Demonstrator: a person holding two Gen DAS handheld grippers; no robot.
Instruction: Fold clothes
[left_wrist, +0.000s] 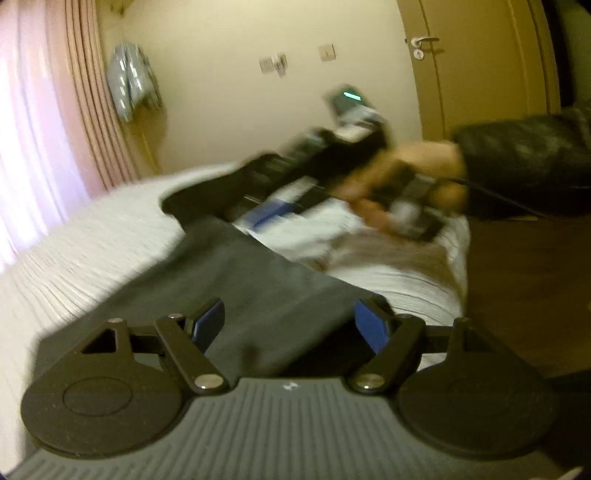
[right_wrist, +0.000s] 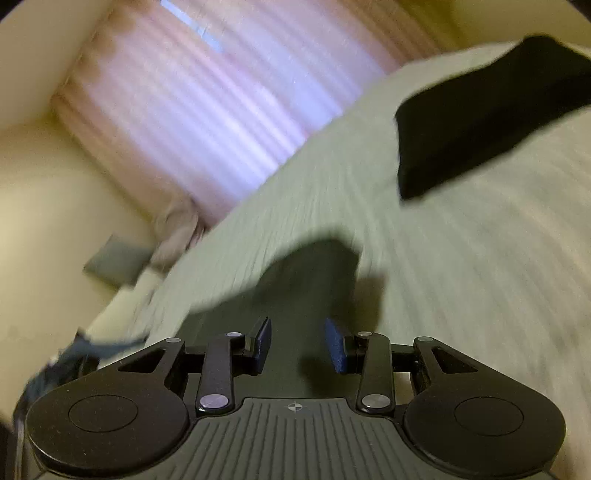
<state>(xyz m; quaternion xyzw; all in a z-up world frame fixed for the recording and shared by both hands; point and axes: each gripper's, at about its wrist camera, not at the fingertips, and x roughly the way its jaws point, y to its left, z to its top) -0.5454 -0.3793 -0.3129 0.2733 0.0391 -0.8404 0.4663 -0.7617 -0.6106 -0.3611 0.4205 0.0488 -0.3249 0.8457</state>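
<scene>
Two hand-held grippers (left_wrist: 291, 325) (right_wrist: 298, 345) open, dark cloth (left_wrist: 258, 280), ribbed bedspread (left_wrist: 92, 251)

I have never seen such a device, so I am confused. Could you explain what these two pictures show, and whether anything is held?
Each picture comes from a camera mounted on a hand-held gripper, looking along its two fingers. The left gripper is open above a grey garment on the white bed. Its view also shows the person's hand carrying the other tool. The right gripper is open too, over dark grey cloth. A black garment lies further away. Nothing is held.
</scene>
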